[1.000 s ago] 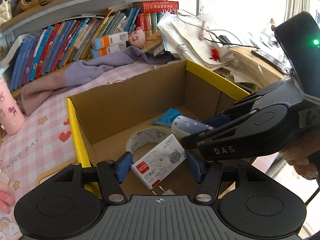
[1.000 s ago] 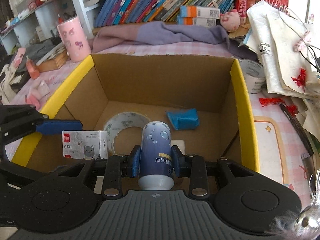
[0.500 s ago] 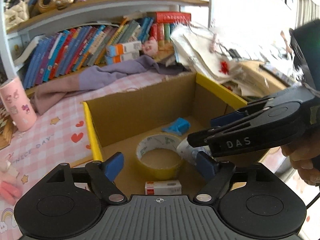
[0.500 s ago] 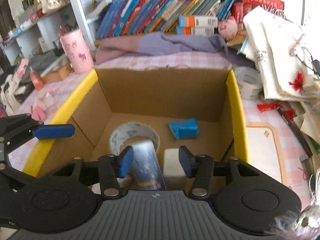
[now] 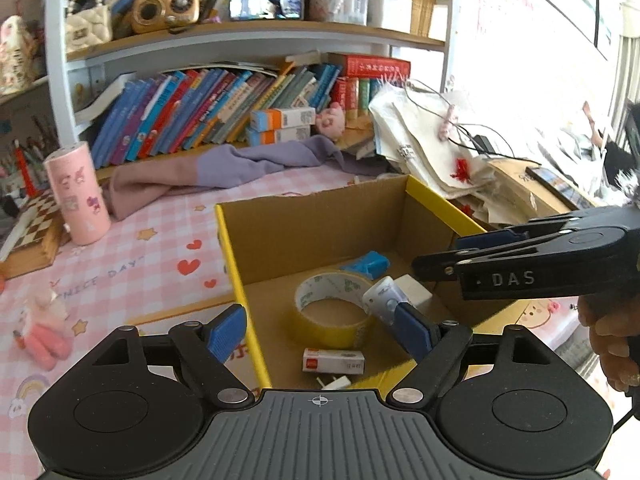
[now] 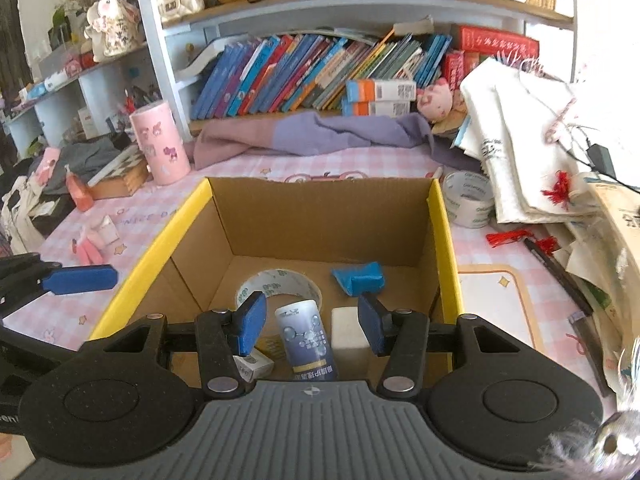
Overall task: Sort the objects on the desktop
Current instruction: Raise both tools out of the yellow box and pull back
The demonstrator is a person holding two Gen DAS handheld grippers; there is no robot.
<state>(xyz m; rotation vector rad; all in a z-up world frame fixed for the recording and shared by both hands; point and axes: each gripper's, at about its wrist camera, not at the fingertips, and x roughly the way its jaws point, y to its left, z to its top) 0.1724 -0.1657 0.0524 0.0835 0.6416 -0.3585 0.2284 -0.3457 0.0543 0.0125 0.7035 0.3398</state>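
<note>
Pink desk's cardboard box [image 6: 320, 216]: bottle [image 6: 306, 340] below parted right tongs [image 6: 312, 322]

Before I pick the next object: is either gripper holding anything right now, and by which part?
Nothing is held. The left gripper and right gripper have just been opening; staple box and bottle lie loose in the cardboard box.

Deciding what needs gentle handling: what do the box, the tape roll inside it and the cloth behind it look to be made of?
Box: brown corrugated cardboard, matte, with glossy yellow rim edges. Tape roll: likely clear plastic film on a printed card core, shiny yellowish side. Cloth: soft knit-looking fabric, purple and mauve, lying in loose folds.
</note>
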